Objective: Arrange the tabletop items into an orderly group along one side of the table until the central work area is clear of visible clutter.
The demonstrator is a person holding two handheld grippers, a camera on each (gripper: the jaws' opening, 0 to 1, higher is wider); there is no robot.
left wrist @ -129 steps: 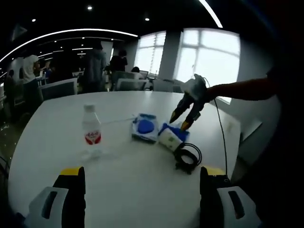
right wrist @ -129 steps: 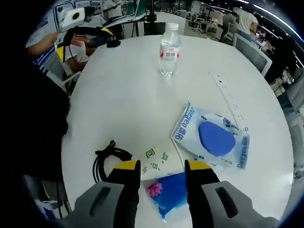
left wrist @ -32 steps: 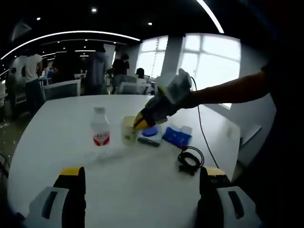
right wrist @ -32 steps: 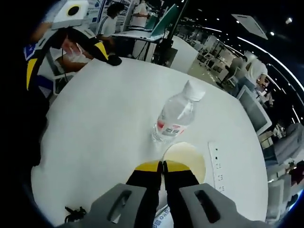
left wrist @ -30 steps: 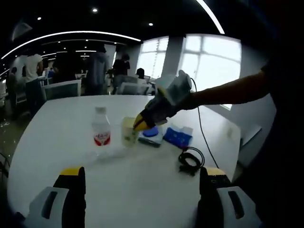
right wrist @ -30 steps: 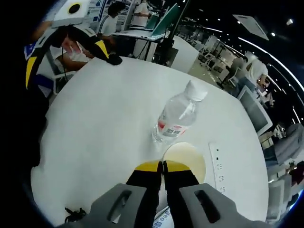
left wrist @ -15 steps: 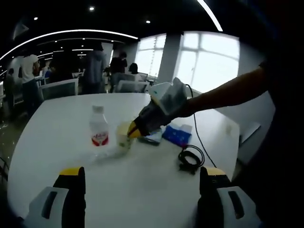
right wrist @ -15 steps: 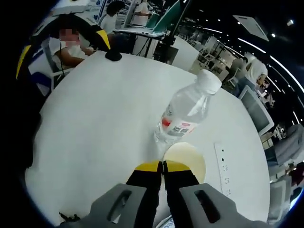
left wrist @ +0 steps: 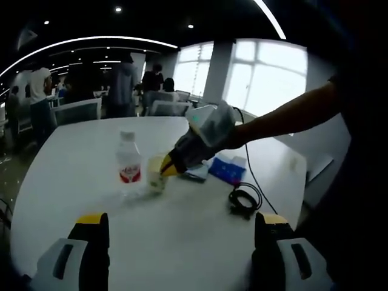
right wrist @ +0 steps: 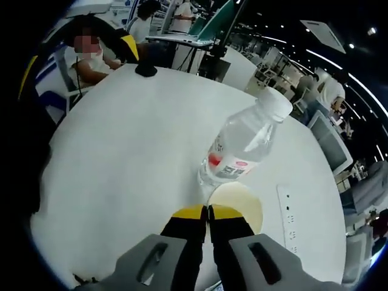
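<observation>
Two yellow-tipped jaws of the left gripper (left wrist: 180, 239) are seen spread wide at the bottom of the left gripper view, with nothing between them, above the near part of the white table (left wrist: 73, 182). Farther along the table a clear water bottle (left wrist: 128, 165) with a red label stands upright. Just beside it, on its right, a pale yellow cup (left wrist: 156, 173) is pinched at the rim by the right gripper (left wrist: 166, 168), which reaches in from the right on a person's outstretched arm. Behind that gripper a blue packet (left wrist: 228, 168) lies on the table, and nearer the table edge a coiled black cable (left wrist: 245, 199) is seen. Whether the cup rests on the table or is lifted slightly cannot be told. People stand by chairs in the background, and bright windows are seen on the right.

In the right gripper view, the right gripper (right wrist: 208, 213) is shown with its jaws pressed together on the near rim of the pale yellow cup (right wrist: 239, 201). The water bottle (right wrist: 242, 147) appears just beyond the cup, close against it; contact cannot be confirmed. A white power strip (right wrist: 289, 224) lies to the right on the table (right wrist: 121, 151). A seated person is visible beyond the far table edge.
</observation>
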